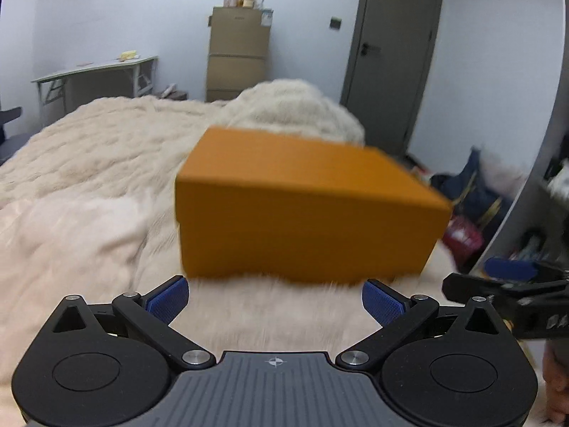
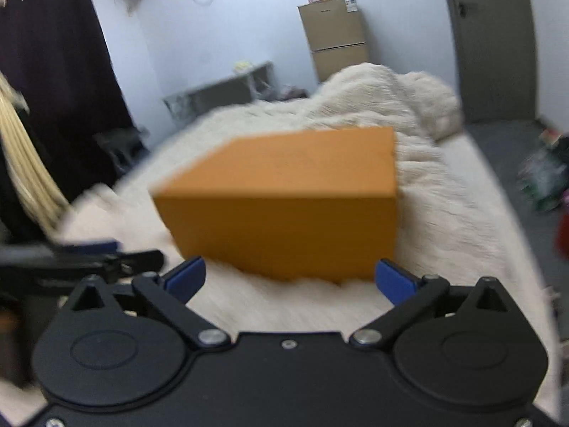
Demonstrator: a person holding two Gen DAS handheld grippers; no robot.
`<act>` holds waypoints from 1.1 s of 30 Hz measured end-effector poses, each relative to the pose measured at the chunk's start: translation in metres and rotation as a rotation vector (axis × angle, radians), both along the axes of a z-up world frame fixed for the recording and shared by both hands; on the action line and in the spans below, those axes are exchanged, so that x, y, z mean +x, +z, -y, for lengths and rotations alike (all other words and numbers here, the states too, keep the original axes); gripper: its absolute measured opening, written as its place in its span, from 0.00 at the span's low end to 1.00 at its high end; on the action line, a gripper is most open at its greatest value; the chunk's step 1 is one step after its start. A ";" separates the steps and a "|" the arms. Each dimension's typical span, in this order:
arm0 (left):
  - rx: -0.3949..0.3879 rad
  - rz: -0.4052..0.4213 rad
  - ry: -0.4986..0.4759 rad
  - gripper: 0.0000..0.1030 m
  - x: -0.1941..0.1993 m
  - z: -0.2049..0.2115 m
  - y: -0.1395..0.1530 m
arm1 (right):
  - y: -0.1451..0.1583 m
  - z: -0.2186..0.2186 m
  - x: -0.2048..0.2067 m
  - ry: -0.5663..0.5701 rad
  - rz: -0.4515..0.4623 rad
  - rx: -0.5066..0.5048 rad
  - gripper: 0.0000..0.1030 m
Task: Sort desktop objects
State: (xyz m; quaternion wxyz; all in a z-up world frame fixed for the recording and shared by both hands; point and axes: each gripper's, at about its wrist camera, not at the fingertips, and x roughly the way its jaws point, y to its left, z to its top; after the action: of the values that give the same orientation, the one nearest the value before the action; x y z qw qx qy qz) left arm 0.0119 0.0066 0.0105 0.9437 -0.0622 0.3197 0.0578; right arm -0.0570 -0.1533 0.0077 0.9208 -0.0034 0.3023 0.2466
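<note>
A bed (image 1: 89, 163) covered with a fluffy cream blanket (image 2: 444, 213) fills most of both views. On the blanket sits a closed orange box (image 1: 306, 210), lying flat, with the heaped part of the blanket behind it. The left hand-held gripper (image 1: 275, 300) is spread wide with nothing between its blue pads (image 1: 167, 300); the box is just ahead of it, not touched. The right hand-held gripper (image 2: 291, 279) is also wide and empty, near the box's front edge.
</note>
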 end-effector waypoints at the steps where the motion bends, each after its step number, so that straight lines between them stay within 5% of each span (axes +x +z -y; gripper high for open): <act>1: 0.002 -0.012 -0.006 1.00 -0.001 0.001 -0.004 | -0.006 -0.001 -0.001 0.006 -0.019 0.015 1.00; 33: 0.054 -0.007 -0.046 1.00 -0.001 0.008 -0.001 | -0.009 0.005 -0.007 -0.016 0.004 -0.012 1.00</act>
State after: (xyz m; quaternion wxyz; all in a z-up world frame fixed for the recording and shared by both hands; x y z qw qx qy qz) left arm 0.0112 -0.0018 0.0099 0.9449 -0.0289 0.3229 0.0452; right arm -0.0642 -0.1584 -0.0013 0.9232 -0.0069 0.3020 0.2377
